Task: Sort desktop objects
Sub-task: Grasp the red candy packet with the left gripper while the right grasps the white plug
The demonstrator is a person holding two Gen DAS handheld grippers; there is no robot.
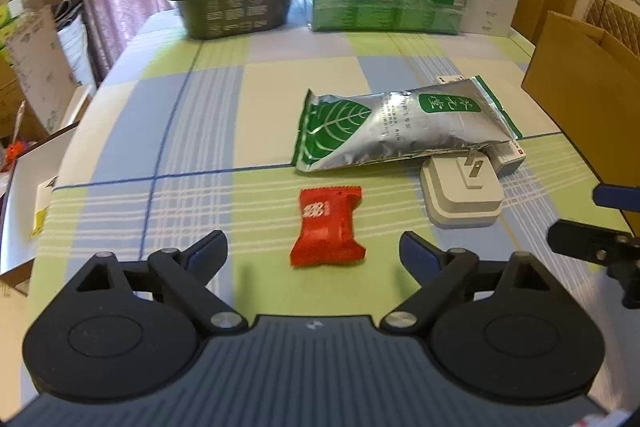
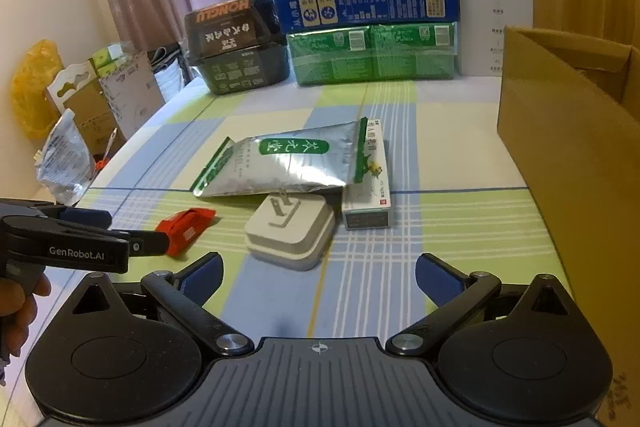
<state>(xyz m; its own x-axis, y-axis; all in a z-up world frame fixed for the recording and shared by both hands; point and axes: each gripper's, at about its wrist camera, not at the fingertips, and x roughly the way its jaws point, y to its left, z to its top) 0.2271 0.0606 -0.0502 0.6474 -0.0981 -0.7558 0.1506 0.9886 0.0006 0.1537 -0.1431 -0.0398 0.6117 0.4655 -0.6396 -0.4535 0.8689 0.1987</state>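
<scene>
Lying loose: one red packet (image 1: pixel 327 227), one plug (image 1: pixel 462 193).

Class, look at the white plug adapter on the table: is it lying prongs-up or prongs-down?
Prongs-up. The white plug adapter lies flat on its back, both metal prongs pointing upward, partly tucked under the silver pouch.

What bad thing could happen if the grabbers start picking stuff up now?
1. The silver tea pouch lies on top of the white plug adapter and the slim box. Pulling either one out could drag the pouch along.
2. The red candy packet is small and crinkly. It sits between the open fingers of the left gripper and might squirt out when they close.
3. Both grippers are close together, so the right gripper could bump the left one.
</scene>
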